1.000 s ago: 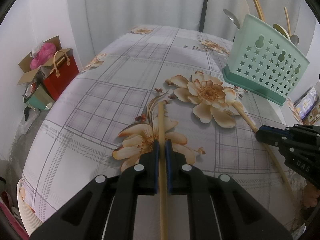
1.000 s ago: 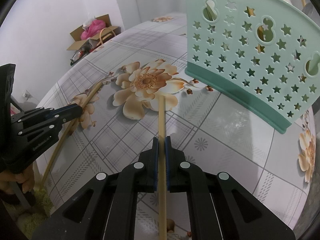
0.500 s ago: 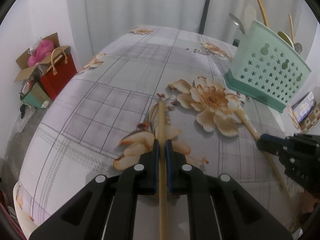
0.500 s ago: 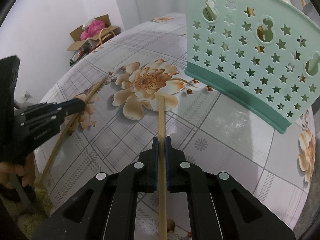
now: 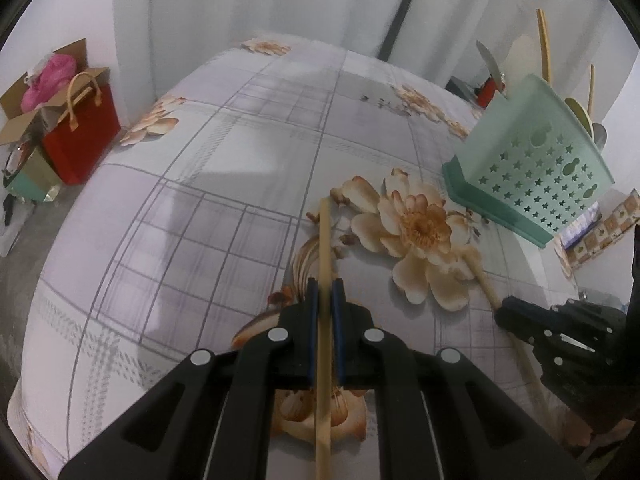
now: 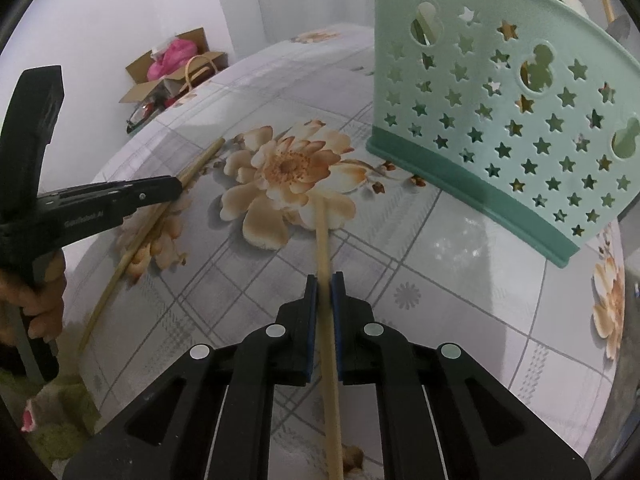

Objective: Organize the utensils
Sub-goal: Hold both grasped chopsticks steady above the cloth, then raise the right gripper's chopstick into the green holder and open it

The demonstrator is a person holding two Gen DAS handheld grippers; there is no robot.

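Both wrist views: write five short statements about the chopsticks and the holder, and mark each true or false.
1. The left claw is shut on a chopstick. True.
2. The right claw is empty. False: it grips a second chopstick.
3. The mint holder lies tipped on its side. False: it stands upright on the table.
4. The holder already has utensils in it. True.
5. The holder has round holes only. False: mostly star cutouts.

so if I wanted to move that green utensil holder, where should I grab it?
Probably the top rim of the green holder, from above at an end clear of the utensils. It stands upright and its thin wall suits narrow jaws; the base looks too broad.
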